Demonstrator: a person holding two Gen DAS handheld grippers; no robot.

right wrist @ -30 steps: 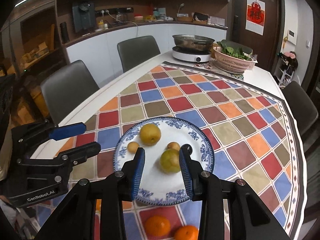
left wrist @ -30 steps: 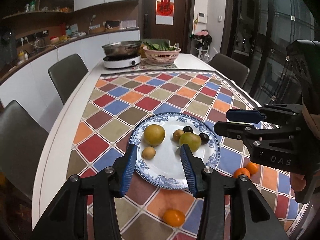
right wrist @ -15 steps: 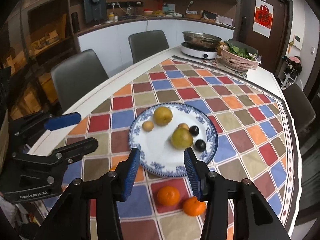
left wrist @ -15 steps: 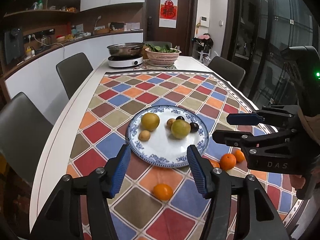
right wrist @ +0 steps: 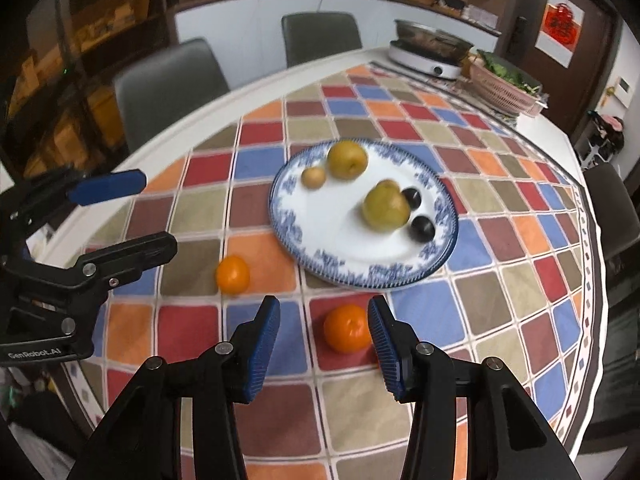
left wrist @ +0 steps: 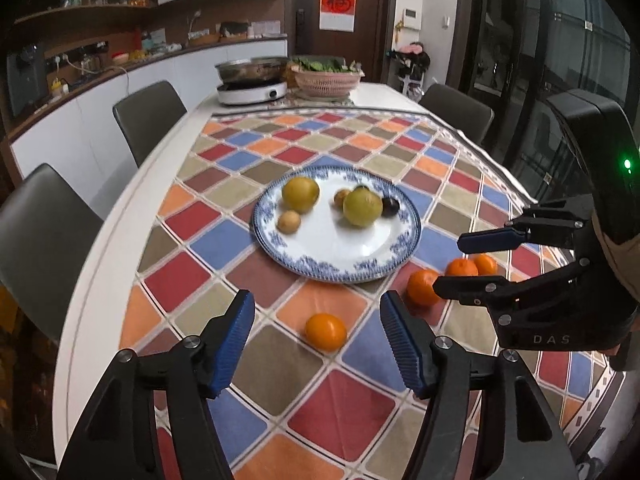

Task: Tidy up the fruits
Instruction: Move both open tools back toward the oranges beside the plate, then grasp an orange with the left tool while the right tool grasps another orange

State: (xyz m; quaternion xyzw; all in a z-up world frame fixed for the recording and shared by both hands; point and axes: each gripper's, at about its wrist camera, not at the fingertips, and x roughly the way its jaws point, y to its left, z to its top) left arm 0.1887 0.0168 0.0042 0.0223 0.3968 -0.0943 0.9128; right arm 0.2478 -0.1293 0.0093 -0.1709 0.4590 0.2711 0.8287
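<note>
Well, the checkered tablecloth covers the long table, and the blue-rimmed plate sits just ahead of both grippers, holding two big yellow-green fruits, two small tan ones and two dark plums. Left gripper hangs spread wide, holding nothing, with a lone orange on the cloth between and just beyond its blue pads. Right gripper is parted too, empty, with another orange lying between its fingers, close to the right-hand pad. Two more oranges lie under its fingers in the left wrist view.
</note>
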